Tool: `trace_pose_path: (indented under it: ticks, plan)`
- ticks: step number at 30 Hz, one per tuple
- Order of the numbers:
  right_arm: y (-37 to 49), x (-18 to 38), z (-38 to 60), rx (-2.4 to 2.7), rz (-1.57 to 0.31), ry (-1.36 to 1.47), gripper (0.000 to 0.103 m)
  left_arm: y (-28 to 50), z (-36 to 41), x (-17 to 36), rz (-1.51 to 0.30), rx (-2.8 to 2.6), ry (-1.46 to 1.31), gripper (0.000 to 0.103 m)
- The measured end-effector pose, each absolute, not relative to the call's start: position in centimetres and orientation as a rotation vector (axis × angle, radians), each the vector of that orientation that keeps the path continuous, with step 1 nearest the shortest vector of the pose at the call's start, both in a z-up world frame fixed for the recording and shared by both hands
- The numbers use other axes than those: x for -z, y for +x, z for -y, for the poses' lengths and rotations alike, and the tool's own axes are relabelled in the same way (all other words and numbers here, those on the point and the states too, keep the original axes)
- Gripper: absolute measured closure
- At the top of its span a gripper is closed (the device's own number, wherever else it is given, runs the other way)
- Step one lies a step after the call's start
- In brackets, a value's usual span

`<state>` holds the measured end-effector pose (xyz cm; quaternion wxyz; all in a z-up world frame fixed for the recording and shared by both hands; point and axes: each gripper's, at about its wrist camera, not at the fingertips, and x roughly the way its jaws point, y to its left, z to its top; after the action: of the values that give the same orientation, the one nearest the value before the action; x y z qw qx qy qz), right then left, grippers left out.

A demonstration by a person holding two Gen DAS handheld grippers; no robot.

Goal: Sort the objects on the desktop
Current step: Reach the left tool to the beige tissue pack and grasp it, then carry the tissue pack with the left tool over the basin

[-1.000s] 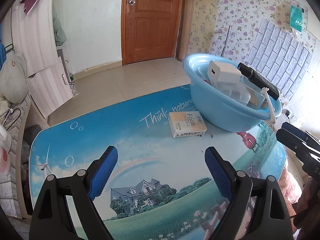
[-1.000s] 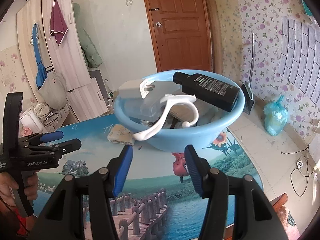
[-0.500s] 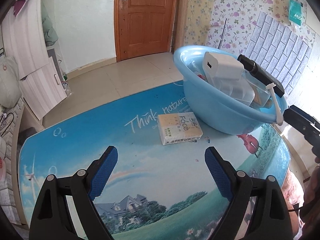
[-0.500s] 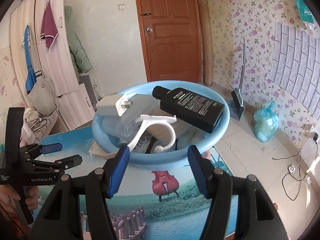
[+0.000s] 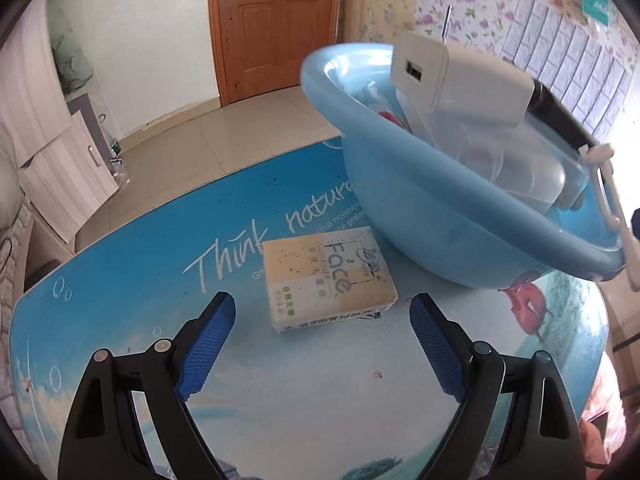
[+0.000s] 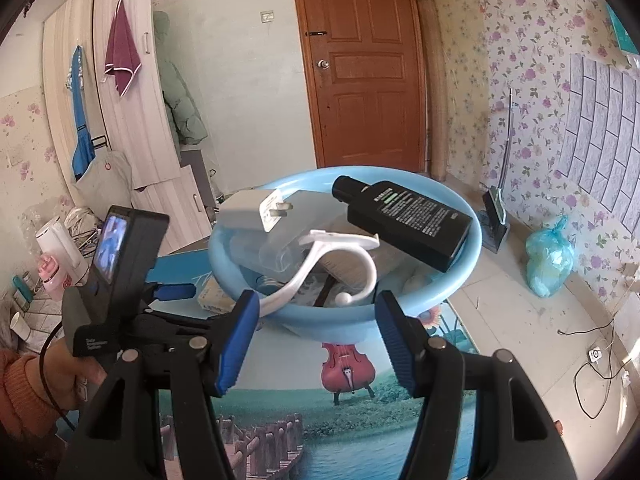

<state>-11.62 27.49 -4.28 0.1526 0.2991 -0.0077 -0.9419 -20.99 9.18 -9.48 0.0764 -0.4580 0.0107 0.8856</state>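
Left tool (image 5: 322,338) with blue pads spread wide, empty, low over the counter (image 5: 280,408); tissue pack (image 5: 329,279) flat on the counter just beyond the fingertips, roughly centred between them, not touched; same pack partly hidden behind the left tool in the right wrist view (image 6: 214,300); light blue basin (image 5: 420,208) right of and just beyond the pack, its underside rising over the pack's far right corner, contact impossible to tell.

Right tool (image 6: 316,338) also spread wide, empty, just short of the basin's near rim (image 6: 348,320); piled in the basin: white charger (image 6: 260,216) at the left with prongs facing the camera, black bottle (image 6: 408,220) lying across the far right rim, cap to the left, white plastic hook (image 6: 328,268) leaning over the near rim, clear plastic container (image 5: 500,160) underneath the charger.

Left tool body with small lit screen at the left of the right wrist view, gripped by a hand (image 6: 64,384) in an orange sleeve (image 6: 24,392).
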Motion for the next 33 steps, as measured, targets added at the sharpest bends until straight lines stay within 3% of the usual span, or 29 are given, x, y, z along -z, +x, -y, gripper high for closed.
trace_pose_path:
  ticks: [4, 6, 7, 17, 21, 33]
  plan:
    - [-11.5, 4.3, -26.6, 2.693, -0.034, 0.84, 0.043, -21.8, -9.5, 9.9, -0.053, -2.666, -1.379, 0.014]
    - [-11.4, 4.5, -26.4, 2.707, -0.06, 0.833, 0.043, -22.0, -9.5, 10.1, -0.08, -2.667, -1.385, 0.025]
    - [-11.3, 4.5, -26.3, 2.708, -0.07, 0.832, 0.043, -22.0, -9.5, 10.0, -0.079, -2.654, -1.366, 0.037]
    - [-10.9, 4.2, -25.4, 2.68, -0.101, 0.813, 0.043, -21.3, -7.5, 9.3, -0.018, -2.651, -1.324, 0.038]
    - [-10.9, 4.5, -25.2, 2.695, -0.115, 0.821, 0.043, -20.3, -5.8, 8.3, 0.095, -2.666, -1.315, 0.038]
    - [-12.3, 4.3, -27.1, 2.754, -0.043, 0.837, 0.043, -17.1, -5.6, 2.2, 0.114, -2.755, -1.108, 0.038]
